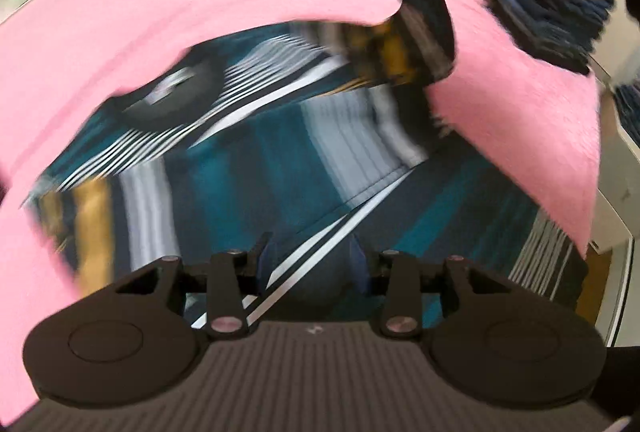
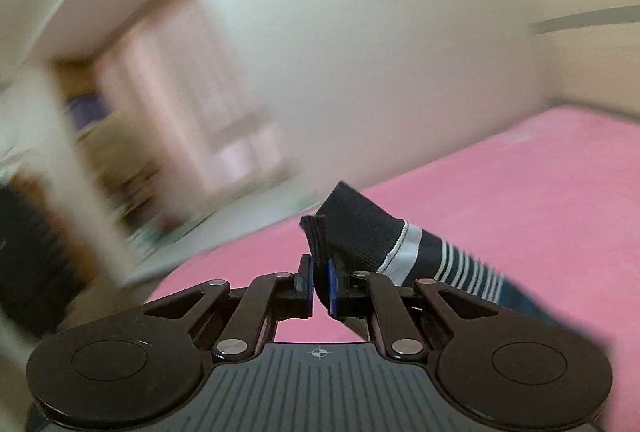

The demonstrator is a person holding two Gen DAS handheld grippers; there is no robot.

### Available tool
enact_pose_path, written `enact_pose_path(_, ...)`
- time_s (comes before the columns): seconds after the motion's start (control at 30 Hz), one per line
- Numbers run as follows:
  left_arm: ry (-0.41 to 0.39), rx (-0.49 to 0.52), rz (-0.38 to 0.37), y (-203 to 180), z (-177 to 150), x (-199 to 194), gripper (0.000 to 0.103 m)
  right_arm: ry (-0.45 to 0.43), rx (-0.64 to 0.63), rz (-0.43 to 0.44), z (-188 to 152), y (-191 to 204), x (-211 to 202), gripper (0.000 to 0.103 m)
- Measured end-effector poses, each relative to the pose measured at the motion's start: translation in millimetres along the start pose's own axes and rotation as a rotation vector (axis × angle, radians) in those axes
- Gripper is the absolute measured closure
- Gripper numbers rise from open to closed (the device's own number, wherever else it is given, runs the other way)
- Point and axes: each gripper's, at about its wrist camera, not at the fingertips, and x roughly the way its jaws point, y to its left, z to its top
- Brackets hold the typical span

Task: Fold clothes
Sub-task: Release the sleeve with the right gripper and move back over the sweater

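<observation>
The pink cover [image 1: 120, 31] fills most of the left wrist view, and its edge runs down the right side of the frame. The striped garment [image 1: 260, 159] lies on it across the middle, with free pink space above and left. A dark folded pile [image 1: 548, 19] sits at the upper right edge. The left gripper [image 1: 312, 264] pinches a fold of the garment. The right gripper [image 2: 319, 282] is pressed together on the dark cuff [image 2: 352, 232], lifted above the cover.
</observation>
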Motion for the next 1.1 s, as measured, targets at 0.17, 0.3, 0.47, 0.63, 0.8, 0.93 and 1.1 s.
enact_pose_path(0.17,0.009,-0.12,0.086,85,-57,-41,0.068,0.318,-0.102,0.137,-108,88,114,0.03)
enact_pose_path(0.3,-0.013,-0.215,0.121,143,-81,-53,0.068,0.413,-0.061,0.077,-145,99,109,0.03)
enact_pose_path(0.47,-0.087,-0.28,0.124,188,-61,-36,0.068,0.517,-0.038,-0.136,-157,50,60,0.03)
enact_pose_path(0.63,-0.173,-0.231,0.075,201,-9,5,0.068,0.513,0.044,-0.348,-145,-29,0,0.03)
enact_pose_path(0.8,-0.183,-0.143,0.044,196,28,65,0.068,0.454,0.029,-0.402,-124,-98,-22,0.03)
enact_pose_path(0.93,-0.085,-0.156,0.08,200,29,116,0.067,0.486,0.106,-0.386,-129,-161,-11,0.03)
enact_pose_path(1.1,-0.039,-0.12,0.171,175,40,99,0.068,0.566,0.093,-0.339,-116,-175,-23,0.03)
